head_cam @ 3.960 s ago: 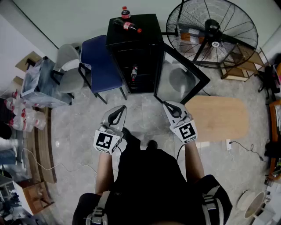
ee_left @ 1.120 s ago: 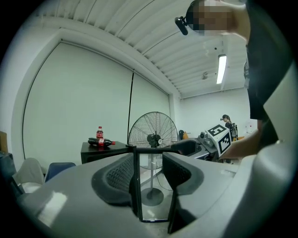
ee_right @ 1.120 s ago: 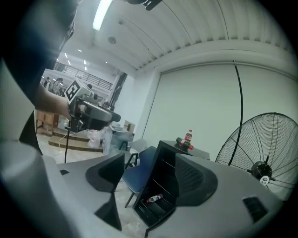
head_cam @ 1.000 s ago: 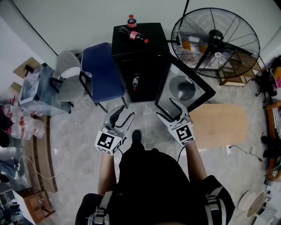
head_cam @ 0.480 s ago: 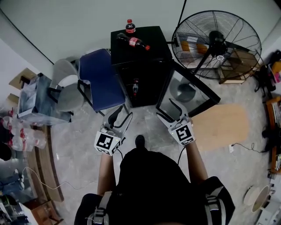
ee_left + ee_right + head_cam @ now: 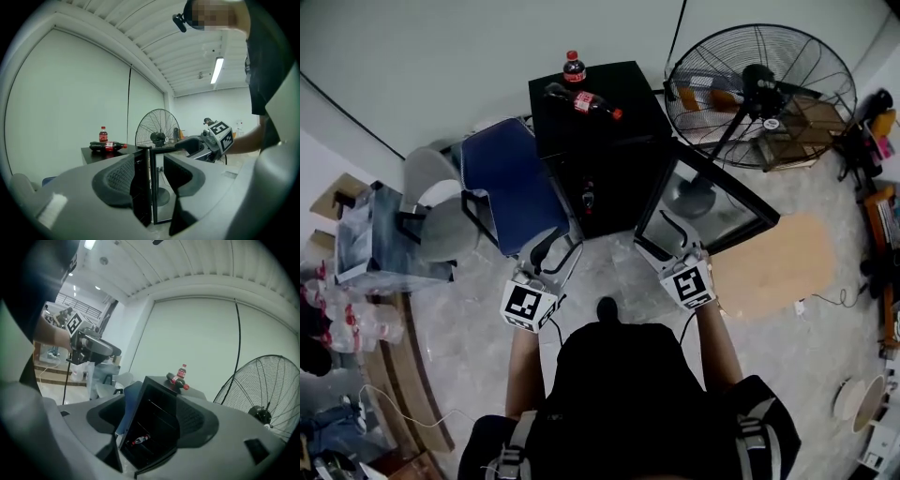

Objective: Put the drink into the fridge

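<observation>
Because the fridge point(image 6: 598, 117) interior is dark, only one bottle point(image 6: 588, 198) inside is discernible. Both left tongs point(image 6: 555, 251) and right tongs point(image 6: 661, 239) stand wide apart, holding nothing.

The fridge point(image 6: 614, 84) is black. The standing bottle point(image 6: 573, 67) and the lying bottle point(image 6: 581, 101) on top of it are dark, with red labels and red caps. Beside the fridge stand a blue chair point(image 6: 506, 178) and a black fan point(image 6: 759, 84). The left gripper point(image 6: 558, 251) and right gripper point(image 6: 664, 239) are grey, and the cube on each has a black-and-white square pattern. The floor point(image 6: 469, 309) in front of the fridge is blotchy grey.
</observation>
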`<state>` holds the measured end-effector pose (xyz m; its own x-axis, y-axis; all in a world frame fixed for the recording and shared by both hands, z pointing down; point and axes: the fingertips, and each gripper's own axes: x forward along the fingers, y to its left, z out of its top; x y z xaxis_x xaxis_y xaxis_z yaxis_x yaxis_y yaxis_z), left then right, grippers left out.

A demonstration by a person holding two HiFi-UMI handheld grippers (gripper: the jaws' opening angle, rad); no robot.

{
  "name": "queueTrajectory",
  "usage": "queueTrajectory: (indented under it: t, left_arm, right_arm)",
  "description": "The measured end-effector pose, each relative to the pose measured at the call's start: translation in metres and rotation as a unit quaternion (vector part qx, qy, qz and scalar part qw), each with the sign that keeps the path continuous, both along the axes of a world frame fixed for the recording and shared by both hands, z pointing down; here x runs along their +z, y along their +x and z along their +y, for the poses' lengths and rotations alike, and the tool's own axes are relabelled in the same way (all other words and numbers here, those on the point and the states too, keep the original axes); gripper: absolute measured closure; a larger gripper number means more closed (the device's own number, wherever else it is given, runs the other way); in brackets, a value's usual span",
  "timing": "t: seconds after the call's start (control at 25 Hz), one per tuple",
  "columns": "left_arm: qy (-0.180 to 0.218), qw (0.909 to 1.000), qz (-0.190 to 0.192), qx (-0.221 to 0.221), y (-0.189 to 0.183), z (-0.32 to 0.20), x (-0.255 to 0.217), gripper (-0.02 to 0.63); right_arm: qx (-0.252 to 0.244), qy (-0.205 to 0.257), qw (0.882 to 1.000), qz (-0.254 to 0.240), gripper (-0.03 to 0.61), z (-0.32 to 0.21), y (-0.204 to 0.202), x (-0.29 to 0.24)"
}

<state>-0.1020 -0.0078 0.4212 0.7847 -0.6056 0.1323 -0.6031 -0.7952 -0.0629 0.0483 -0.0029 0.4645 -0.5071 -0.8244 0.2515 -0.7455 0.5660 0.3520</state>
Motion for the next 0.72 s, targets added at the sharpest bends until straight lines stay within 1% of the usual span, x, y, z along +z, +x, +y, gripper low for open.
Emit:
queueTrajectory:
  t: [0.08,0.24,0.44,0.72]
  left_arm:
    - [-0.002,1.0000,-0.002,-0.001,-0.008,-0.009,0.002,0.419]
    - [-0.005,1.0000,-0.004,-0.003,-0.018,-0.019,0.005,0.419]
    - [-0.010,0.9999,0.000,-0.001,-0.022,-0.026,0.010,0.420]
    - [-0.012,0.9999,0.001,-0.009,-0.026,-0.039,0.011,0.419]
  right_arm:
    - [0.008,0.002,1.000,0.006,0.239,-0.006,-0.001,0.001]
    - [0.019,-0.010,1.000,0.005,0.242,-0.012,-0.003,0.008]
    - [0.024,-0.020,0.999,0.009,0.245,-0.018,-0.005,0.015]
    - [0.027,-0.018,0.999,0.012,0.247,-0.037,0.000,0.014]
